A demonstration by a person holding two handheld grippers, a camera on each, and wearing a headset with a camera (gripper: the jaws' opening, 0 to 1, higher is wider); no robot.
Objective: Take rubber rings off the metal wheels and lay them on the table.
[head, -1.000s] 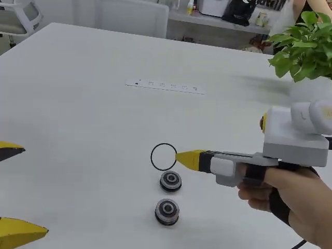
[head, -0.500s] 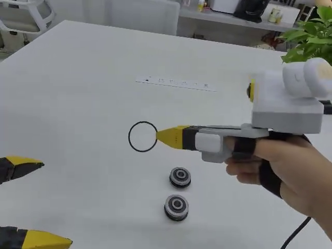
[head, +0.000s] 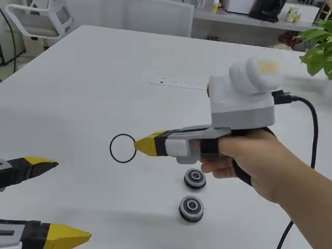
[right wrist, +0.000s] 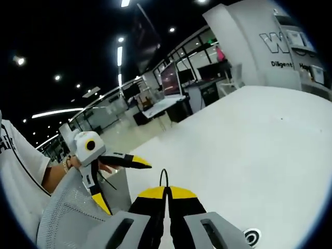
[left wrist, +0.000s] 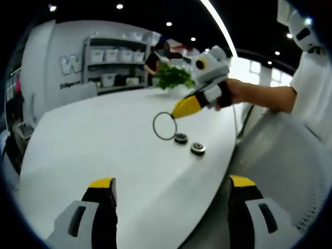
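Rubber ring (head: 123, 148) is pinched at the very tip of the right tool (head: 137, 146), jaws shut on it. It sticks out ahead over bare bench (head: 93, 88), left of the two wheels (head: 195, 178). Looks like straight down is the way to lay it. Left tool (head: 72, 201) is gaping wide and empty.

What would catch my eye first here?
A thin black rubber ring hangs pinched in the shut yellow jaws of the right gripper, mid-picture over the white table. Two small metal wheels sit below and right of it; the left gripper gapes open at lower left.
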